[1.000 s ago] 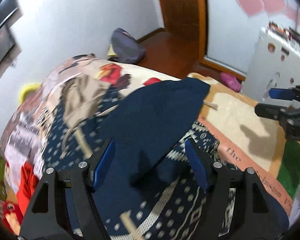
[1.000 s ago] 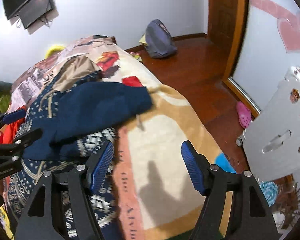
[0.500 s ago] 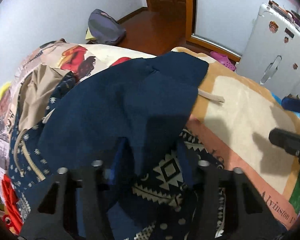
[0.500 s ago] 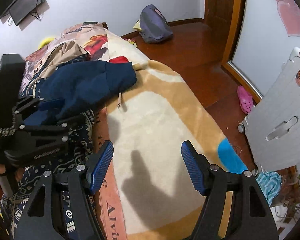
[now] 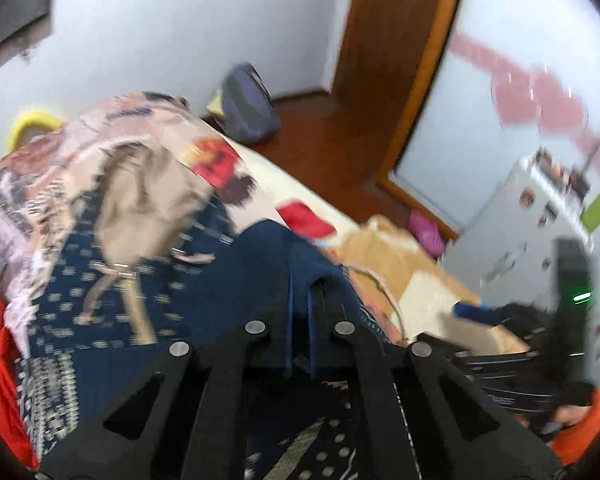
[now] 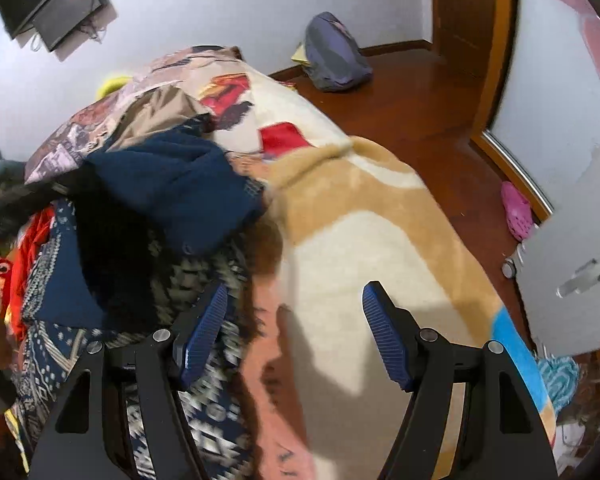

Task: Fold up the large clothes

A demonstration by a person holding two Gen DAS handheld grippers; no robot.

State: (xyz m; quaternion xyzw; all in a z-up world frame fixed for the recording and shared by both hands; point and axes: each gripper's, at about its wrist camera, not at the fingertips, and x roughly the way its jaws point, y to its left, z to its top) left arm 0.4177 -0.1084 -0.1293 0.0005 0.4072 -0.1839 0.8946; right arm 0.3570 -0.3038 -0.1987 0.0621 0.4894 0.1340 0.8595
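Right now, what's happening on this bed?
A person is folding a navy garment on the bed. The left gripper has just closed and pinches a fold of the navy cloth. The right gripper hangs open above the beige blanket, holding nothing.

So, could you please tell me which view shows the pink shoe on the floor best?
The right wrist view: the pink shoe lies sharp and whole by the door frame. The left wrist view shows it only as a blurred pink patch beyond the bed.
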